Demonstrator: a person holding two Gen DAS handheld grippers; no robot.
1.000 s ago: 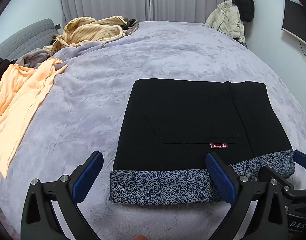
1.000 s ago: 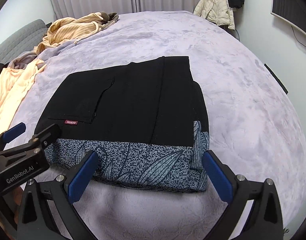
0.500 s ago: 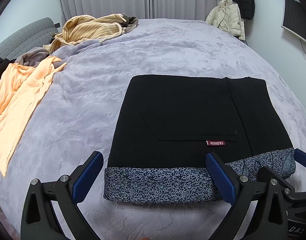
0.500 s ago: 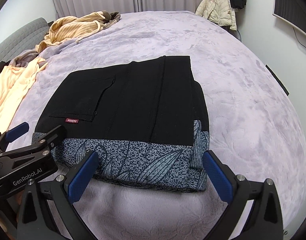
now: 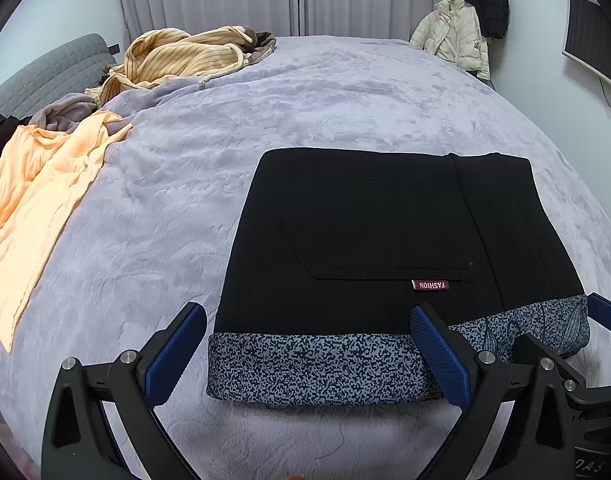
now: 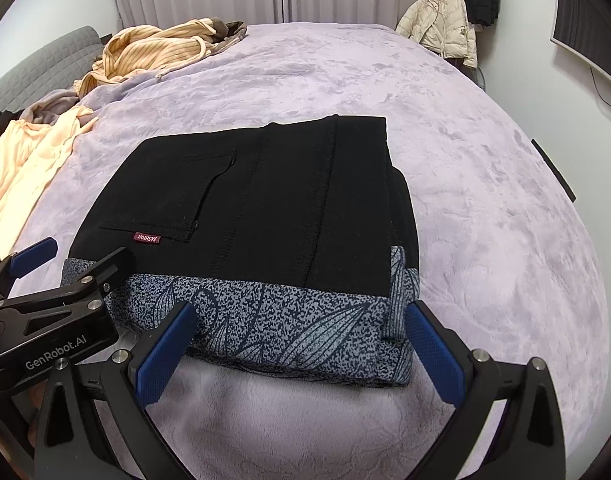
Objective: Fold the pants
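A: What is the biggest thing here?

B: The bed [image 5: 345,92]. It has a soft purple blanket on top. Lots of the blanket is bare past the far edge of the pants and off to the right.

A: Where are the pants?

B: The black pants [image 5: 385,224] lie flat on the bed, folded into a neat block, right in front of both grippers. The near edge has a speckled blue and grey band [image 6: 265,320] along it. The left and far edges look straight.

A: What else is on the bed?

B: An orange cloth [image 5: 37,200] lies by the left edge, well apart from the pants. A striped yellow top [image 5: 177,56] is heaped at the far left corner.

A: What are the grippers doing?

B: The left gripper [image 5: 305,356] has its jaws spread wide, holding nothing. It sits over the near left part of the band. The right gripper [image 6: 297,352] has its jaws spread wide too, and holds nothing. It sits over the near right part of the band. The two grippers are just beside each other.

A: Anything small?

B: A little red label [image 6: 147,238] sits on the pocket [image 6: 177,196] edge.
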